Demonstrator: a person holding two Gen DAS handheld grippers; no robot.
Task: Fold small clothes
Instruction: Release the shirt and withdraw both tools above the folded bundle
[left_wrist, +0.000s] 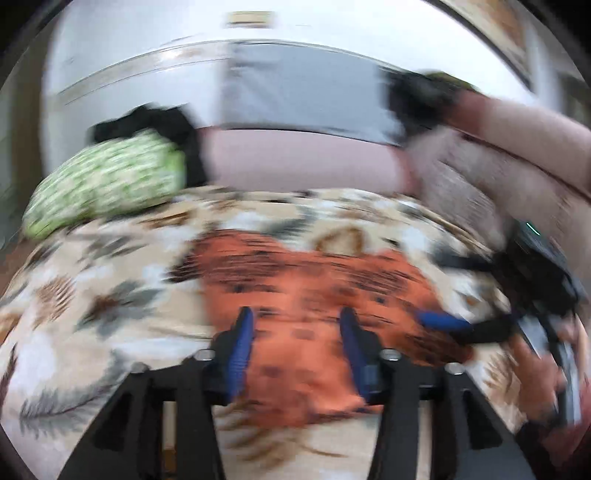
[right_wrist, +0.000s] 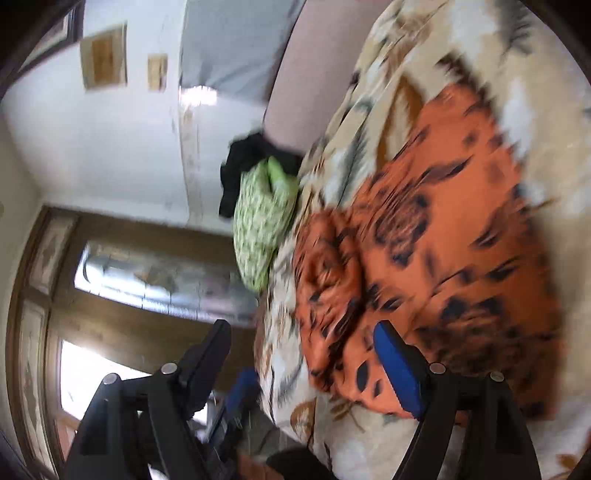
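A bed (left_wrist: 92, 258) with a leaf-patterned cover carries the orange garment (left_wrist: 295, 280), spread near its middle. A green pillow (left_wrist: 110, 177) lies beyond. The left gripper (left_wrist: 297, 339) hovers over the garment, fingers apart and empty; the right gripper (right_wrist: 306, 354) likewise gapes open.

The left tongs (left_wrist: 297, 339) have black angular arms with silver screw heads at the joints and blue ribbed pads (left_wrist: 242, 347) on the fingers. The right tongs (right_wrist: 306, 365) are built the same: black frame, round silver screws, blue pad (right_wrist: 399, 373), all blurred.
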